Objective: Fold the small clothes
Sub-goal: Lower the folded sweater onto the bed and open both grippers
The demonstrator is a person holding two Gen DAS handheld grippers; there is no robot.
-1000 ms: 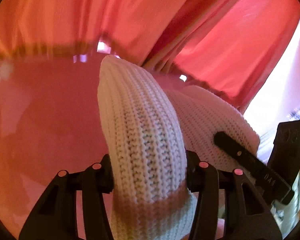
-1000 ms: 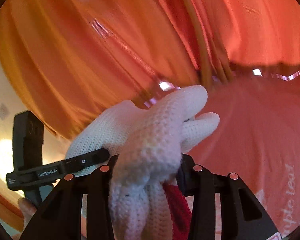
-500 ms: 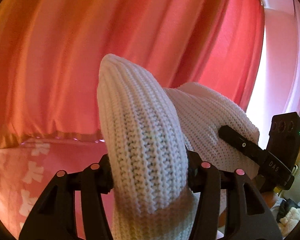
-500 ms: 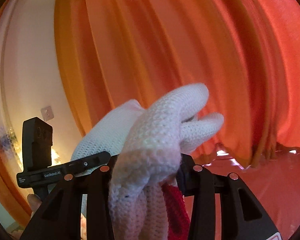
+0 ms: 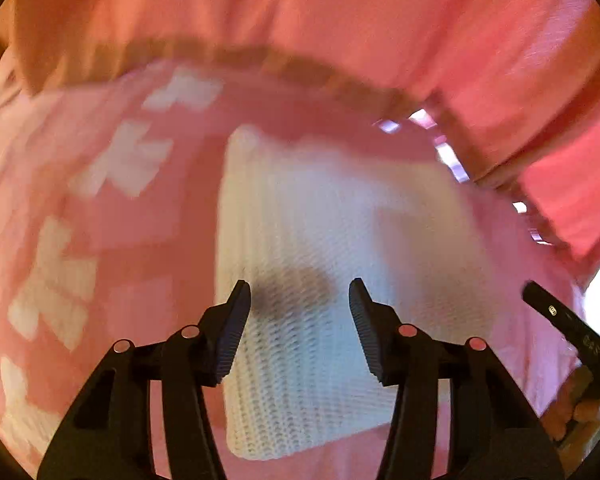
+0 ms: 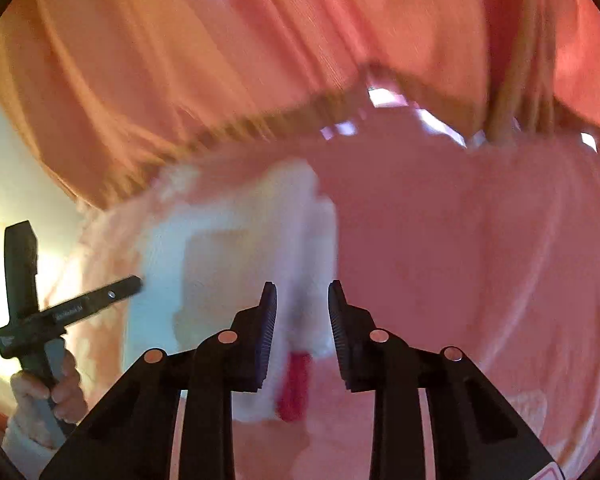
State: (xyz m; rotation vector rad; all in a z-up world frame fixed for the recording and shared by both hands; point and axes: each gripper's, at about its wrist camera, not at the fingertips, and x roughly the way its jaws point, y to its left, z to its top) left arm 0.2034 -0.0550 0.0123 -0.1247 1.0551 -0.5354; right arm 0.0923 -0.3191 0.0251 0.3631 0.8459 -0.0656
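left claw (image 5: 296, 312) spread, closing | right claw (image 6: 302, 312) spread, closing | ribbed white knit (image 5: 340, 240) flat on pink sheet (image 5: 112, 240)

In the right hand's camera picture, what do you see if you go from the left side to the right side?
The person's hand gripping the other gripper's handle → white knitted garment lying on the bed → red strip at the garment's edge, seen between the right gripper fingers → bare pink bedspread.
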